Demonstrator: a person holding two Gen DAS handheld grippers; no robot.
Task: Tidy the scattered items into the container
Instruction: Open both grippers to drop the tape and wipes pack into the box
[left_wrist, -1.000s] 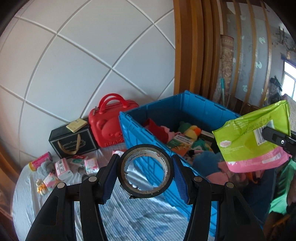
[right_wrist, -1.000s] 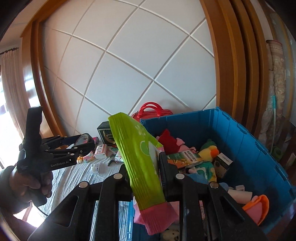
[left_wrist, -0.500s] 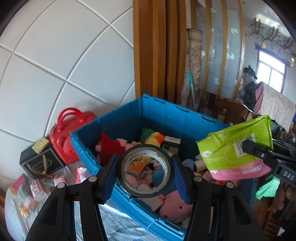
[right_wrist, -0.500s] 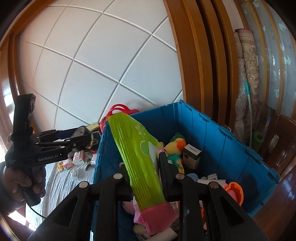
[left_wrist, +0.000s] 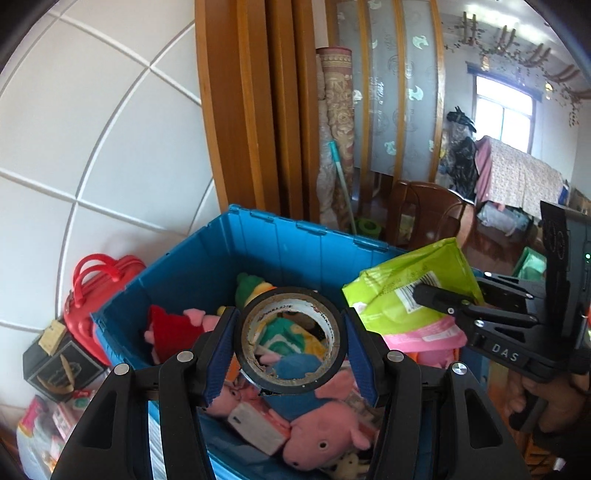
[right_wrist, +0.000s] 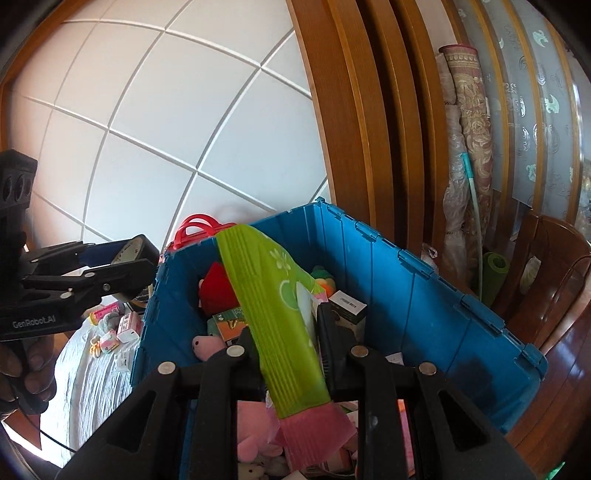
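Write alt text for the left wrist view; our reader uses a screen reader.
The left hand-held gripper holds a roll of tape over an open blue crate full of plush toys. At right, the right hand-held gripper holds a green and pink packet.

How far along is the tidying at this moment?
Well underway: the blue crate already holds plush toys and boxes. In hand: left gripper holds a tape roll, right gripper a green packet. Small boxes remain on the table.

Left gripper (left_wrist: 290, 341) clamped; right gripper (right_wrist: 286, 336) too
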